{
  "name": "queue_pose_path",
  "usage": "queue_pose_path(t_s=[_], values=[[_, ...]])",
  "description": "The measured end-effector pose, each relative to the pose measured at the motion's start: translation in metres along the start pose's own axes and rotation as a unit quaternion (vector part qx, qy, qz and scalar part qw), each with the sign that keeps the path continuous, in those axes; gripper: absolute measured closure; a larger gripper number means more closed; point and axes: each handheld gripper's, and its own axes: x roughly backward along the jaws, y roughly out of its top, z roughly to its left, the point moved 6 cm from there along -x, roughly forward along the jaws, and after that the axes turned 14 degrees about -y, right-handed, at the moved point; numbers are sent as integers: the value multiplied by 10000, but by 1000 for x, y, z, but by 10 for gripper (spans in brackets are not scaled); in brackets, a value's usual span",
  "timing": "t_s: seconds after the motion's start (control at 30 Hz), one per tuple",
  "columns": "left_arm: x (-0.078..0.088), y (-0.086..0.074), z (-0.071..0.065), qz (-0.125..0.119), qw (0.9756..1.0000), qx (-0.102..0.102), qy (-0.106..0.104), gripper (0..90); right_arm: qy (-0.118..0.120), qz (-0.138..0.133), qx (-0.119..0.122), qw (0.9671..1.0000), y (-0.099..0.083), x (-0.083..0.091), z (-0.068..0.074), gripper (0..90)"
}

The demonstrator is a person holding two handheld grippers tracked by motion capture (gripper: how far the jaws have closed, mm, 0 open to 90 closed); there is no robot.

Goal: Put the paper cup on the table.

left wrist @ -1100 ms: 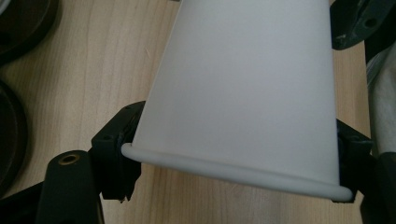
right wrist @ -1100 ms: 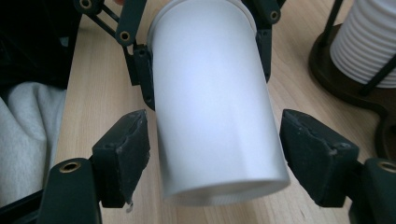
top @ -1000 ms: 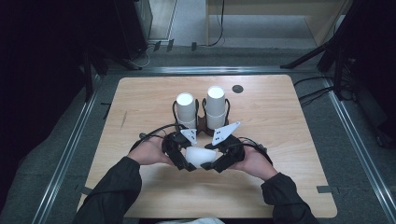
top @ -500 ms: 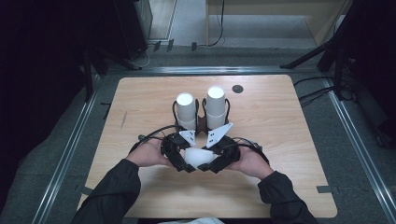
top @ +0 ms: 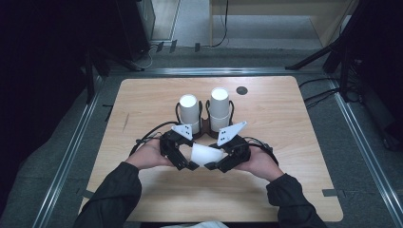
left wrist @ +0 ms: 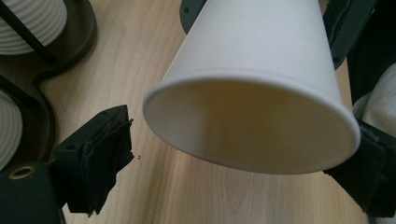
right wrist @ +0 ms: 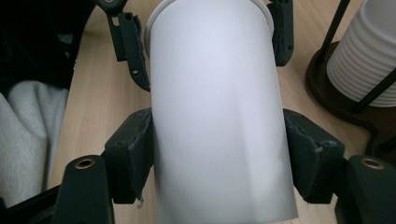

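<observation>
A white paper cup lies on its side just above the table, between my two grippers. My right gripper is shut on the cup, both pads pressing its wall after the jaws closed in. In the left gripper view the cup's open mouth faces the camera between the jaws of my left gripper. Those jaws have just been opening, and the left pad stands clear of the rim. From above, my left gripper and right gripper meet at the cup.
Two stacks of white cups stand upside down in a dark wire holder just beyond the grippers. A small black disc lies farther back. Bare wooden tabletop spreads to both sides, and metal rails border it.
The right hand has edged slightly inward toward the cup. The cup stays between the two grippers, and the stacks have not moved.
</observation>
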Motion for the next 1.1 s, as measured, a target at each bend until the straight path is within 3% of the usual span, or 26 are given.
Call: queue_pose_path(t_s=[0.23, 0.43, 0.63, 1.0, 1.1], values=[[10, 3, -4, -393, 9991, -116, 102, 84, 3, -269, -188, 9995, 4, 11, -4, 316], [15, 4, -7, -677, 9976, -89, 61, 84, 3, -518, -277, 9983, 9, 20, -6, 316], [17, 7, -11, -985, 9951, -66, -93, 84, 36, -705, -327, 9970, 13, 27, -7, 316], [17, 14, -16, -1353, 9905, -41, -255, 86, 315, -872, -478, 9945, 14, 28, -4, 314], [19, 14, -18, -1471, 9883, -80, -386, 157, 342, -847, -520, 9945, 14, 27, -4, 314]])
